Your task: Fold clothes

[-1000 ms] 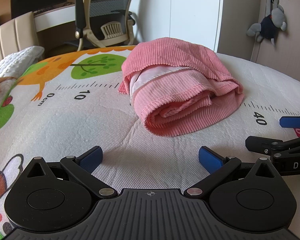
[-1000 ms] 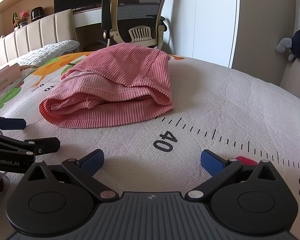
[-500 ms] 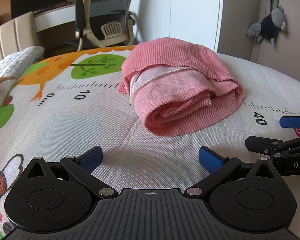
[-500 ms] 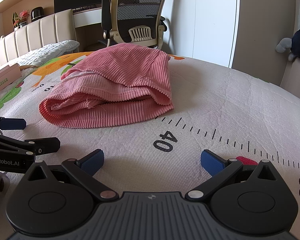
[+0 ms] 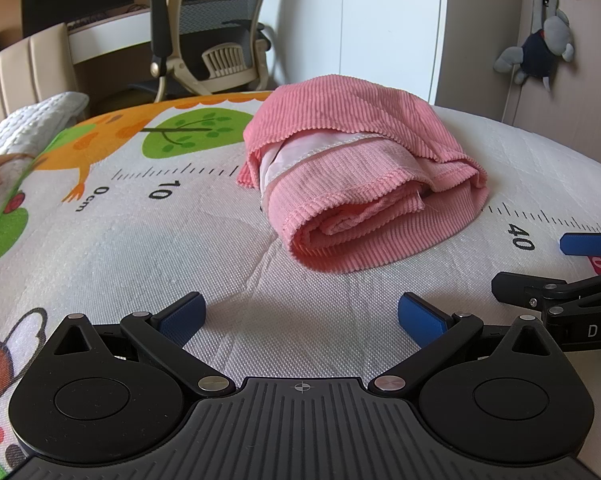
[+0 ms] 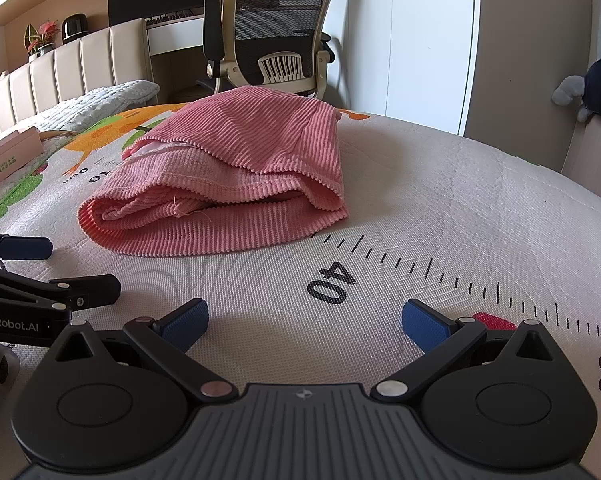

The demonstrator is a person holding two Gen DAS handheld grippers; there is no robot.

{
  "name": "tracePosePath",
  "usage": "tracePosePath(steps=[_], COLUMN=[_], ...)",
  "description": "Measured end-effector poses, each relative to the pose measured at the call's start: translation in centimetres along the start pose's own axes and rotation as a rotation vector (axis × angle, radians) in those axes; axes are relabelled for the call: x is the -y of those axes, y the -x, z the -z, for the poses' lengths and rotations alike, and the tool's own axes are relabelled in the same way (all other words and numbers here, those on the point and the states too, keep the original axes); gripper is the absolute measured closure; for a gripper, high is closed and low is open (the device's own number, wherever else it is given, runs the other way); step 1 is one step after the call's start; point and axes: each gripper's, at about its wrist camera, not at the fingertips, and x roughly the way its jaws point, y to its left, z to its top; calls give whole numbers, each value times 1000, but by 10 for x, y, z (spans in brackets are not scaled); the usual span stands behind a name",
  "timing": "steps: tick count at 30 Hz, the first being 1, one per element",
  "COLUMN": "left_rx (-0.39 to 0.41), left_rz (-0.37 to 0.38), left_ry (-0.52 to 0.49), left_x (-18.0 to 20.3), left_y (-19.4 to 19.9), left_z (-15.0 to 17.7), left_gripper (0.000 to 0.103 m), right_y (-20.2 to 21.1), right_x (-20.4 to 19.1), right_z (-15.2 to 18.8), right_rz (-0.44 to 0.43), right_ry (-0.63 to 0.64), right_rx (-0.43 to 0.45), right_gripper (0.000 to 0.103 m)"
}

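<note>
At the right edge of the left wrist view, the right gripper point(image 5: 580, 264) was cut off. Low in frame, the left gripper point(image 5: 300, 316) gaped wide, empty, short of the folded pink garment point(image 5: 364, 184); the right likewise.

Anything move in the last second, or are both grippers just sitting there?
Nothing visibly changed. The left gripper and right gripper are open and empty as before, short of the folded pink garment, which lies in the same place on the mat.

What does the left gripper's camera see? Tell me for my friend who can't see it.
A folded pink garment lies on a mat printed with a ruler. The open left gripper is near it, empty.
</note>
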Motion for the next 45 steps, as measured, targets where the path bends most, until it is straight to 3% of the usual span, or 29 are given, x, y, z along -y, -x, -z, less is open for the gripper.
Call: tracePosePath(steps=[37,45], left_rx=[-6,-8], left_rz=[13,10], left_ry=[-9,-13], left_x=[-1,-1], left_y=[0,0], left_z=[-1,-1], left_gripper=[0,0], right_y=[0,2], right_x=[-3,-11], right_z=[0,0], right_rz=[24,58], right_ry=[1,54], right_rx=[-3,13], right_gripper=[0,0])
